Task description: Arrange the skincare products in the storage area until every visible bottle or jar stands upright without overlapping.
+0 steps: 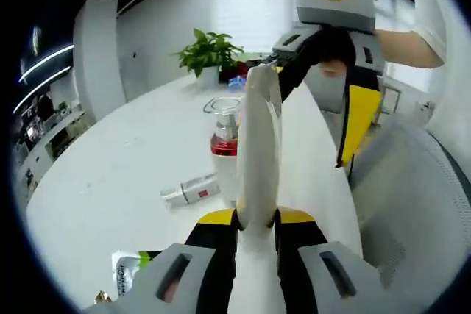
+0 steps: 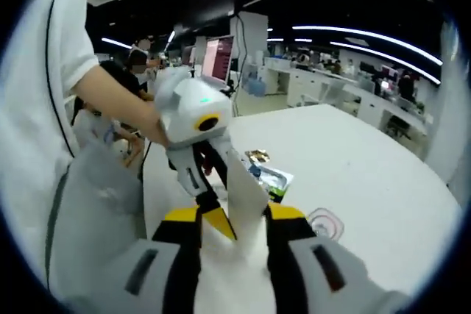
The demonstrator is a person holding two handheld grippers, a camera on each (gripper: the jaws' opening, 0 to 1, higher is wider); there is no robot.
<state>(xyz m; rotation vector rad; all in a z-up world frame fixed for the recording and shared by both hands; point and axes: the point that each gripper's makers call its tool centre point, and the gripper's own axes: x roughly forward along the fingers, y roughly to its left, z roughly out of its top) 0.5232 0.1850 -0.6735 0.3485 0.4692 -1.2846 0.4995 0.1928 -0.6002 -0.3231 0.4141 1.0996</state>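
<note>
**White tube clamped between two grippers above the table**

Smooth, cream-white tube (image 1: 257,152), long and flattened, held aloft over white table (image 1: 110,182). Left gripper (image 1: 256,218) clamped on its lower end; right gripper (image 1: 283,60) pinching its top edge. Just behind: clear-lidded jar (image 1: 224,108) above red-banded container (image 1: 224,145). Left of that, small tube (image 1: 191,190) lying flat. Nearer, flat packets (image 2: 268,178) on glossy tabletop. Far end: leafy potted plant (image 1: 208,53). Beyond, open office with desks, ceiling light strips (image 2: 368,34).
</note>
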